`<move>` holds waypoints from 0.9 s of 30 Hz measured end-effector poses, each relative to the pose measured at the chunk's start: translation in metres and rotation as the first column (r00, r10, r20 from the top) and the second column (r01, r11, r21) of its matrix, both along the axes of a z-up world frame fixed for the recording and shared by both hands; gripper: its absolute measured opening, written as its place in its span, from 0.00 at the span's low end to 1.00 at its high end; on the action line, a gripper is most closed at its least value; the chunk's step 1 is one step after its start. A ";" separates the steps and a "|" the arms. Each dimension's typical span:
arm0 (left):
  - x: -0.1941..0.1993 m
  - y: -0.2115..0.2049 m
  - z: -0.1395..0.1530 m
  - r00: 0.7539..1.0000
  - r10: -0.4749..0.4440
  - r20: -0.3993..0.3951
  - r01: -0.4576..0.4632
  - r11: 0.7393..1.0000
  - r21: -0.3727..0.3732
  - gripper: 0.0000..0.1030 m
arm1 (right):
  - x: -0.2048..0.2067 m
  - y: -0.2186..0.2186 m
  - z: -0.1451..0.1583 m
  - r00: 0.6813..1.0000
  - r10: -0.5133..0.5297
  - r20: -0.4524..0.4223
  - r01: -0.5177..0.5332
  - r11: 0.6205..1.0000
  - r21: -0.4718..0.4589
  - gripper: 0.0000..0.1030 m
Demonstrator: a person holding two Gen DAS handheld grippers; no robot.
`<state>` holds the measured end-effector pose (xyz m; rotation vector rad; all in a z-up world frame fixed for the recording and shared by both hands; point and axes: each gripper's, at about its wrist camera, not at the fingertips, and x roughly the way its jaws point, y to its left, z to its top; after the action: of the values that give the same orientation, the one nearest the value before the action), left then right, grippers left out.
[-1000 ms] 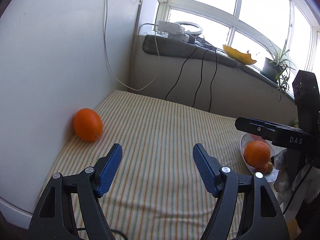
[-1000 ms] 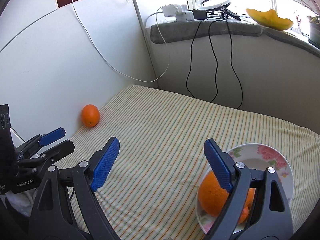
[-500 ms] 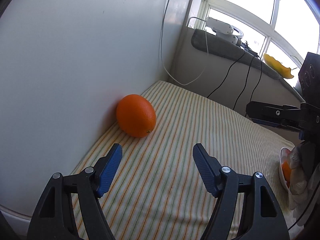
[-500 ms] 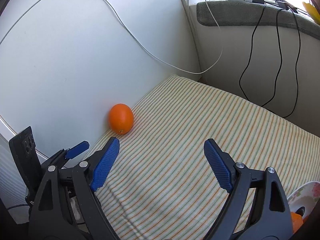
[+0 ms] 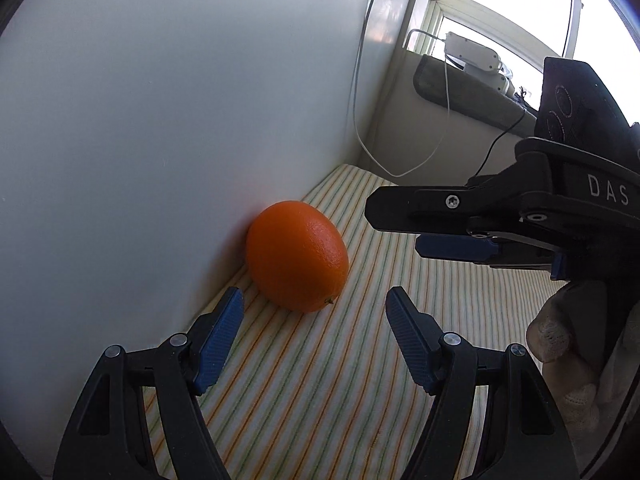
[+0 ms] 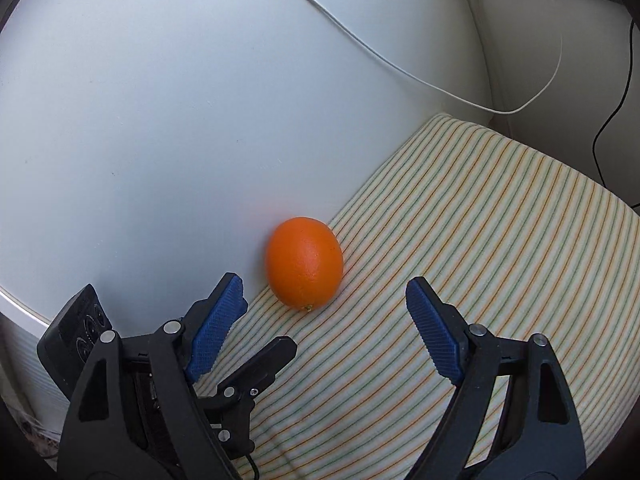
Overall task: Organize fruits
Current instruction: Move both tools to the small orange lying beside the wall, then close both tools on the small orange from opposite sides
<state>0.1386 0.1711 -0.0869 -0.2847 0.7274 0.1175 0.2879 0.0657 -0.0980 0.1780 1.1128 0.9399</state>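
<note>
While both grippers hover low over the striped cloth [image 5: 320, 392], one orange [image 5: 297, 255] lies on it, pressed up against the white wall panel [image 5: 140, 120] on the cloth's left edge. Only this single fruit shows in either view. The left gripper [image 5: 314, 308] has its two blue-padded fingers spread wide, empty, with the orange just ahead of them and slightly toward the left finger. The right gripper [image 6: 324, 300] likewise holds its two fingers far apart with nothing between them, the orange [image 6: 305, 263] sitting just beyond the tips. From the left wrist view the right gripper [image 5: 400, 220] reaches in from the right, close to the fruit but not touching it. Two cables run down the walls: one white cable [image 6: 400, 64] and one black cable [image 6: 612, 120].
</note>
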 end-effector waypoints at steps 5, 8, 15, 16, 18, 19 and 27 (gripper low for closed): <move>0.007 0.000 -0.004 1.000 0.009 -0.007 -0.008 1.000 0.024 0.71 | 0.011 0.021 -0.015 0.999 0.025 -0.044 -0.024 1.000 0.014 0.79; 0.011 0.002 -0.009 1.000 0.013 -0.017 -0.013 1.000 0.017 0.70 | 0.018 0.030 -0.025 0.997 0.036 -0.071 -0.035 0.999 0.014 0.69; 0.019 0.004 -0.015 0.999 0.013 -0.036 -0.012 1.000 0.020 0.67 | 0.028 0.047 -0.047 0.990 0.056 -0.126 -0.052 0.998 0.033 0.66; 0.020 0.005 -0.016 0.999 0.012 -0.040 -0.012 1.000 0.017 0.66 | 0.028 0.049 -0.048 0.989 0.060 -0.132 -0.055 0.998 0.038 0.66; 0.024 0.005 -0.017 0.999 0.010 -0.047 -0.010 1.000 0.011 0.63 | 0.029 0.052 -0.051 0.988 0.066 -0.138 -0.061 0.997 0.045 0.66; 0.024 0.005 -0.017 0.999 0.012 -0.049 -0.012 1.000 0.012 0.63 | 0.030 0.055 -0.052 0.987 0.070 -0.144 -0.064 0.997 0.050 0.65; 0.026 0.008 -0.018 0.998 0.019 -0.056 -0.019 1.000 0.007 0.61 | 0.012 0.064 -0.052 0.988 0.080 -0.134 -0.074 0.996 0.049 0.61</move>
<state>0.1644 0.1788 -0.1045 -0.2829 0.7802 0.1466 0.2998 0.1295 -0.1497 0.2394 1.2318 1.0336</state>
